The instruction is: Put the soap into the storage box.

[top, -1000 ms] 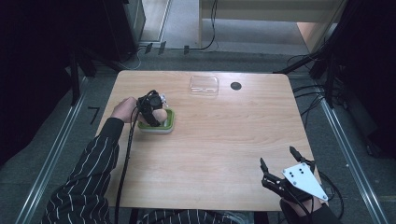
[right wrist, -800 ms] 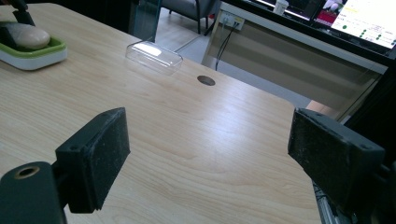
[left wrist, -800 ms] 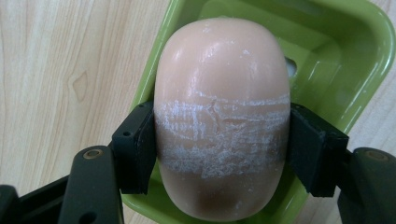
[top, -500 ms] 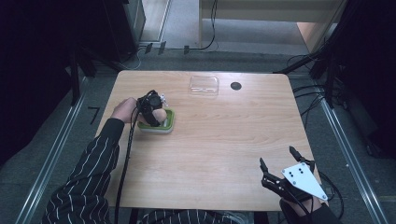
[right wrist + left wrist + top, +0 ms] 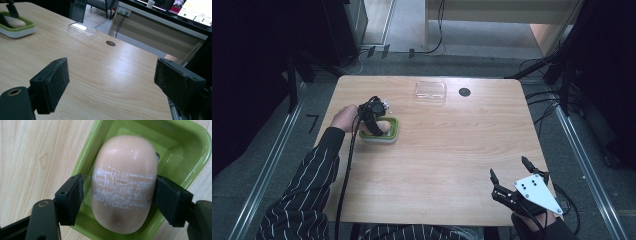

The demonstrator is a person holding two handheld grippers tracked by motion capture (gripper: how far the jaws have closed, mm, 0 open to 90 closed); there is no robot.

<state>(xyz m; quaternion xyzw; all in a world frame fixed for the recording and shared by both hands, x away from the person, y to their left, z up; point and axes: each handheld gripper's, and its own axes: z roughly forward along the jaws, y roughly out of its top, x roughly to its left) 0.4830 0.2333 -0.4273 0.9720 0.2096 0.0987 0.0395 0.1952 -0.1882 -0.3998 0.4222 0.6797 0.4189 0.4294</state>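
A pale peach bar of soap (image 5: 123,185) with a white scuffed band lies in a green dish (image 5: 190,150) on the left half of the table. My left gripper (image 5: 118,192) points down over it with a jaw on each side of the bar; the jaws have just been opening, and a narrow gap shows at the left pad (image 5: 73,195). From above, the left gripper (image 5: 374,120) covers most of the dish (image 5: 393,134). My right gripper (image 5: 508,166) hovers open at the front right corner, nothing between its pads (image 5: 53,80).
A clear plastic lid (image 5: 430,91) lies near the table's far edge, with a dark round hole (image 5: 464,92) just right of it. Bare wood (image 5: 452,150) stretches between the dish and the right gripper. Cables trail on the floor at the right.
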